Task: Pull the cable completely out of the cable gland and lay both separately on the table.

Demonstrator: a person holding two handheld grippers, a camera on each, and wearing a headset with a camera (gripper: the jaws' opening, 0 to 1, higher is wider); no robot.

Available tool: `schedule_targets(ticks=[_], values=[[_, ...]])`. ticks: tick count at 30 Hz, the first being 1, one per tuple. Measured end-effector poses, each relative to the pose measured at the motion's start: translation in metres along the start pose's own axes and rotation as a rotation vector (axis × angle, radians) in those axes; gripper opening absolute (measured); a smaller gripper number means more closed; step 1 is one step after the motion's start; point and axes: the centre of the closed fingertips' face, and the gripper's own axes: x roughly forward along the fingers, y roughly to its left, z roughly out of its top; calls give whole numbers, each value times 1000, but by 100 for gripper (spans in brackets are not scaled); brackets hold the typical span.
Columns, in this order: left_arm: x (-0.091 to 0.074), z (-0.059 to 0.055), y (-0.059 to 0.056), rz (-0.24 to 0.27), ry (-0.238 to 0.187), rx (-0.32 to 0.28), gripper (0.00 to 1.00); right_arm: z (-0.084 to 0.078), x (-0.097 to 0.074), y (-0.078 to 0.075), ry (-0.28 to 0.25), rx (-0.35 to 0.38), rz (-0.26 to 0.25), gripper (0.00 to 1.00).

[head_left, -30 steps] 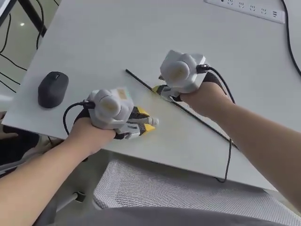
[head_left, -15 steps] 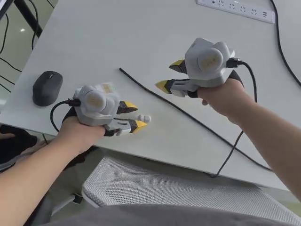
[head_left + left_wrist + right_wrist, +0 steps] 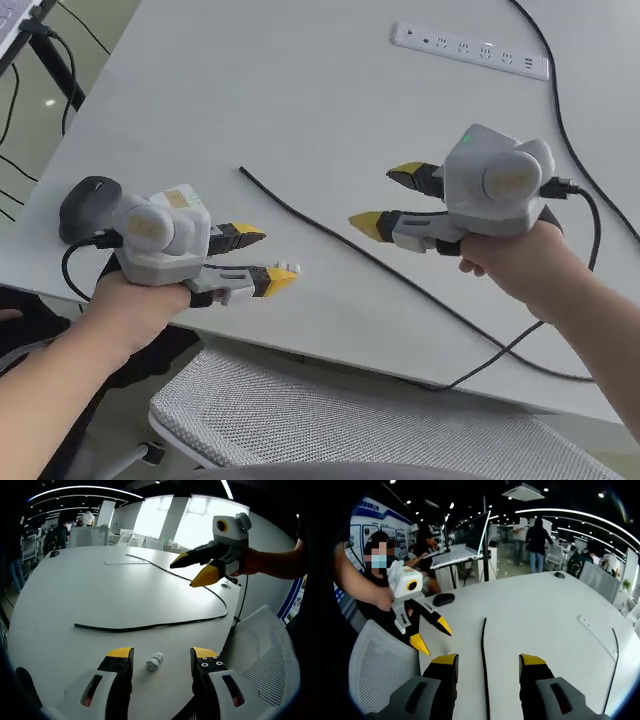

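The black cable lies loose on the white table, running from the middle toward the near right edge. It also shows as the cable and the cable. A small white cable gland lies on the table, apart from the cable, low between my left gripper's jaws and untouched. My left gripper hovers open at the near left. My right gripper is open and empty, held above the cable. Each gripper shows in the other's view: the right gripper, the left gripper.
A dark mouse sits at the table's left edge, behind my left hand. A white power strip lies at the far side, and a black power lead runs along the right. A grey mesh chair is under the near edge.
My right gripper has lifted off the cable and drawn away to the right, jaws open. My left gripper has pulled back to the left, away from the gland. The cable lies still.
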Motion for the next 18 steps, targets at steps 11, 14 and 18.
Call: schedule_targets(ticks=[11, 14, 18], values=[[-21, 28, -13, 23, -81, -58, 54, -17, -55, -2, -73, 104, -70, 57], [-28, 33, -22, 23, -96, -46, 56, -25, -71, 0, -93, 129, -79, 59], [-33, 37, -31, 22, -113, -40, 61, -33, -89, 7, -124, 165, -91, 63]])
